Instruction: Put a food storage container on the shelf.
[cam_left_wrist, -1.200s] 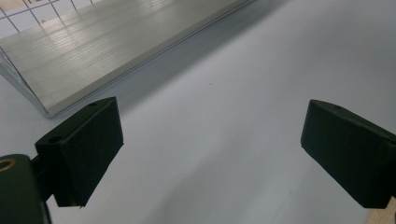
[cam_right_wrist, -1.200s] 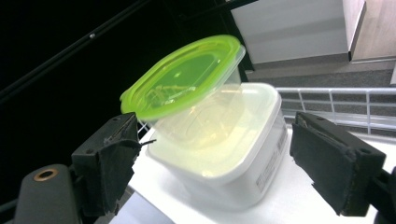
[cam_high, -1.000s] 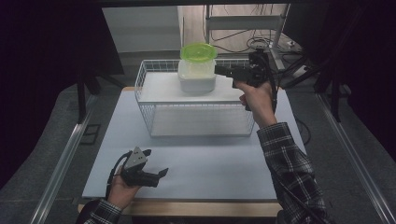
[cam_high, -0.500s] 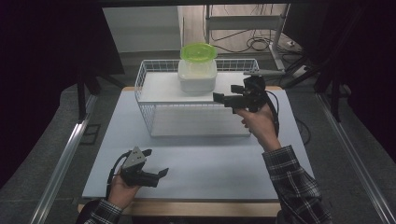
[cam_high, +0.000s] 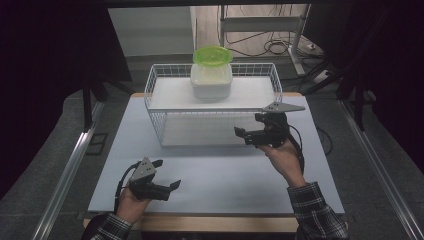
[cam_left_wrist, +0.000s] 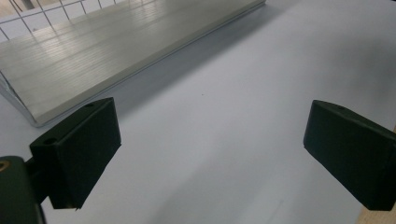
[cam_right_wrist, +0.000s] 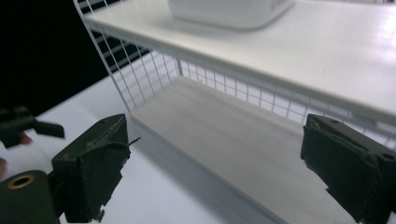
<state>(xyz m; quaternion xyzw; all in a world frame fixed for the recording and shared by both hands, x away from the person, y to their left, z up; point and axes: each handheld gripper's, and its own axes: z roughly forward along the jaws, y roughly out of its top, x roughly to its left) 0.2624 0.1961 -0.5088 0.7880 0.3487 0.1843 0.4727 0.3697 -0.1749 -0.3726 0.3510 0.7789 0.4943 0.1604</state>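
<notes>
A white tub with a green lid (cam_high: 211, 71) stands on the top shelf of a white wire rack (cam_high: 165, 127) at the back of the table; its white base (cam_right_wrist: 229, 10) shows in the right gripper view. My right gripper (cam_high: 241, 134) hangs in front of the rack's right half, level with the lower shelf (cam_right_wrist: 243, 135); its jaws have just been opening and stand open with nothing between them. My left gripper (cam_high: 169, 176) rests near the table's front left edge, open and empty, above the bare white tabletop (cam_left_wrist: 224, 121).
The rack's lower shelf (cam_left_wrist: 107, 46) lies ahead of the left gripper. Metal rails (cam_high: 67, 170) run along both sides of the table. Cables and a metal stand (cam_high: 260, 25) sit on the floor behind. The other hand's gripper (cam_right_wrist: 21, 123) shows at the left of the right gripper view.
My right gripper has come down and back from beside the tub on the top shelf to the front of the rack. The left gripper has kept still.
</notes>
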